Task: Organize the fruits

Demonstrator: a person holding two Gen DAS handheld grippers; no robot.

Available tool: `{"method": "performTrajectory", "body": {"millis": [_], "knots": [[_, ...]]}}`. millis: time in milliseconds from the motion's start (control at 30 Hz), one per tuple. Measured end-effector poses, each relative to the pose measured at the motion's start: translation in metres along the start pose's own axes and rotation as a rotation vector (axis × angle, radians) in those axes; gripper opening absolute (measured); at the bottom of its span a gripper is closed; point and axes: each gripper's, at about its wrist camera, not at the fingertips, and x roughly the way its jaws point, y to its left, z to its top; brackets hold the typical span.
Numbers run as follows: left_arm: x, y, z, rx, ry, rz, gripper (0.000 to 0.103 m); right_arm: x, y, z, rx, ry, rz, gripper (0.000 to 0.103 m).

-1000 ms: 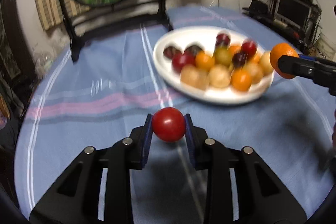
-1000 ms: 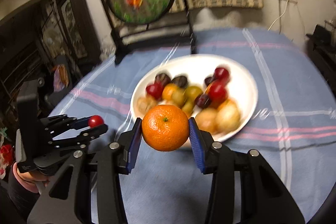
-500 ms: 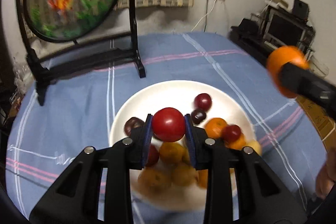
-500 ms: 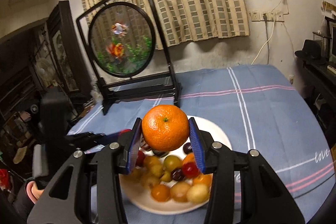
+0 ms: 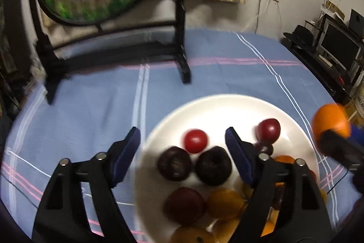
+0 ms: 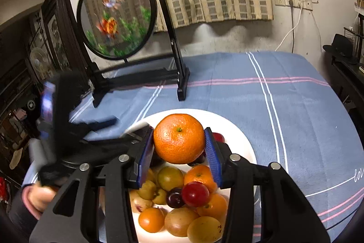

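Orange mandarin (image 6: 179, 138) clamped in right jaws, left jaws wide over plate (image 5: 229, 106), tomato (image 5: 195, 141) possibly resting, unseen rightward.

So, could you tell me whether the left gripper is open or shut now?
Open: the left gripper has its jaws spread with nothing between them, above the white plate.

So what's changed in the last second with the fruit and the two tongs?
The left tongs moved over the white plate, opened and let go of the red tomato, which now lies on the plate. The right tongs stay shut on the orange, now above the plate.
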Motion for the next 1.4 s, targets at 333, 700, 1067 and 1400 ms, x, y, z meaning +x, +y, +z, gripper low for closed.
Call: {"method": "performTrajectory", "body": {"millis": [333,700,1067,1400], "knots": [[-0.064,0.01,-0.01,0.033,-0.062,0.07,0.093,0.031,0.001,-0.01,-0.001,0.072,-0.024,0.045],[-0.129,0.008,-0.057,0.078,-0.09,0.083,0.099,-0.003,0.019,-0.026,-0.063,0.099,-0.046,0.068],[-0.169,0.001,-0.143,0.056,-0.094,0.037,0.1,-0.119,0.025,-0.118,-0.168,0.009,-0.034,0.102],[-0.166,-0.009,-0.167,0.07,-0.083,0.06,0.1,-0.119,0.012,-0.146,-0.201,0.013,-0.116,0.102]]}}
